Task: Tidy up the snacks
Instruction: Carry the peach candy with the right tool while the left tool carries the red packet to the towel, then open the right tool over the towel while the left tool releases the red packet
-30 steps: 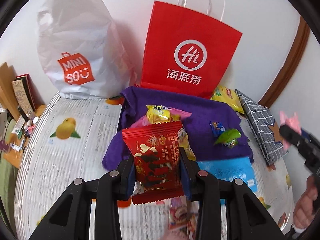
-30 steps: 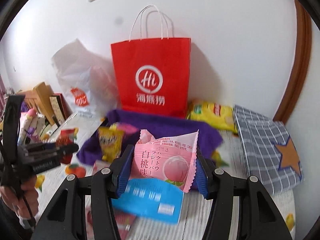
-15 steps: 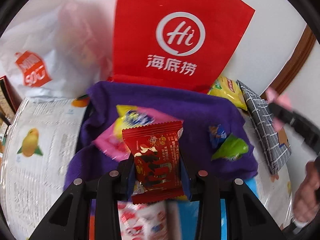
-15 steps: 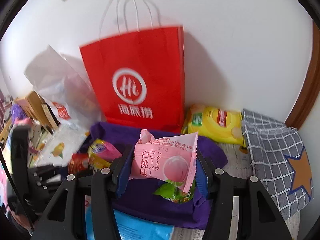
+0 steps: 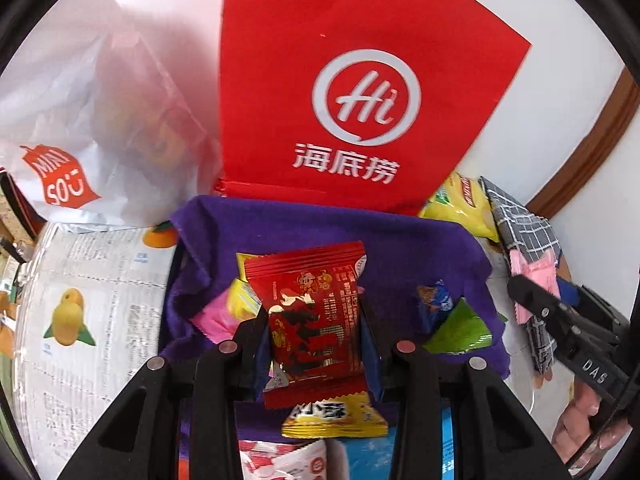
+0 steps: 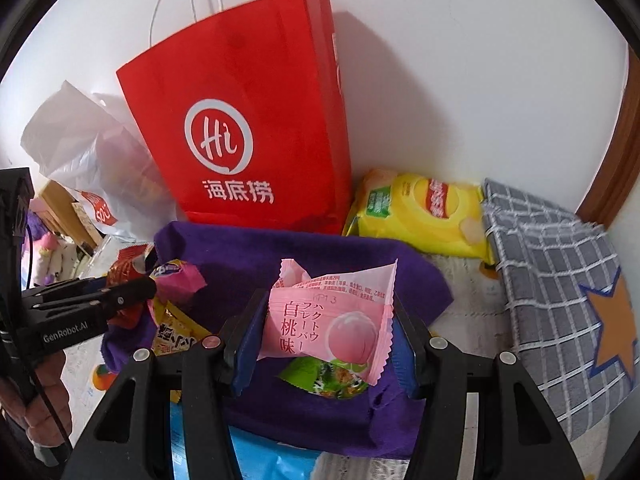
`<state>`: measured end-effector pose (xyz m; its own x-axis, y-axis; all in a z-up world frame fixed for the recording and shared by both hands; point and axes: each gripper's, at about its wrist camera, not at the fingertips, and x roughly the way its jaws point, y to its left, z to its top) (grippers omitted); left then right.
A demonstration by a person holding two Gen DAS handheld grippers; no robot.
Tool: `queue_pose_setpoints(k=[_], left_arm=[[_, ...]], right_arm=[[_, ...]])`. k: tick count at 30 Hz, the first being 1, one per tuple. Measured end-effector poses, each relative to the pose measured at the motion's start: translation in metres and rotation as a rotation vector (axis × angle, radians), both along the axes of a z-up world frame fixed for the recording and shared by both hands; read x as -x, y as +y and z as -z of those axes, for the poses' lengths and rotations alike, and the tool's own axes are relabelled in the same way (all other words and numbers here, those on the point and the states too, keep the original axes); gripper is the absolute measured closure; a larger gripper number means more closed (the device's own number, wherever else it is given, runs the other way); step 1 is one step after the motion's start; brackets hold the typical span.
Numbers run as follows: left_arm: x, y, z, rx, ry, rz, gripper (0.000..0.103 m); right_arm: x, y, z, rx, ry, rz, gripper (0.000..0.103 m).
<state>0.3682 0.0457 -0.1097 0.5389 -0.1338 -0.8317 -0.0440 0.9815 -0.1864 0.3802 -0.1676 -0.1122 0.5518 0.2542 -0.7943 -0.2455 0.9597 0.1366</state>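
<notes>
The left gripper (image 5: 316, 344) pinches a red foil snack packet (image 5: 312, 320), the right gripper (image 6: 324, 344) a pink peach wrapper (image 6: 332, 328), both poised above the purple cloth's (image 5: 400, 248) near edge, likely for dropping among its loose snacks.

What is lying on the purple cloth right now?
On the purple cloth lie a green packet, a small blue one, and yellow and pink wrappers. The held red packet hides the cloth behind it.

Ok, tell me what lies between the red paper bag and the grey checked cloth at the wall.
A yellow snack bag lies flat between the red paper bag and the grey checked cloth; the right wrist view shows it best.
</notes>
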Motion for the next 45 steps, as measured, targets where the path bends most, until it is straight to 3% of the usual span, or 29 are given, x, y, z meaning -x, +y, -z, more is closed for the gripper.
queue_pose_setpoints(k=[13, 25, 41, 45], left_arm=[[-0.007, 0.011, 0.013, -0.014, 0.074, -0.029, 0.068], [-0.008, -0.001, 0.023, 0.004, 0.115, 0.013, 0.068], [-0.009, -0.008, 0.030, -0.024, 0.128, 0.014, 0.067], [-0.010, -0.004, 0.032, -0.009, 0.134, 0.005, 0.067]], right_arm=[[-0.012, 0.015, 0.035, 0.041, 0.082, -0.005, 0.047], [-0.019, 0.012, 0.058, 0.071, 0.176, 0.015, 0.046], [-0.018, -0.001, 0.047, 0.027, 0.172, 0.039, 0.042], [-0.016, -0.004, 0.038, 0.011, 0.147, 0.047, 0.036]])
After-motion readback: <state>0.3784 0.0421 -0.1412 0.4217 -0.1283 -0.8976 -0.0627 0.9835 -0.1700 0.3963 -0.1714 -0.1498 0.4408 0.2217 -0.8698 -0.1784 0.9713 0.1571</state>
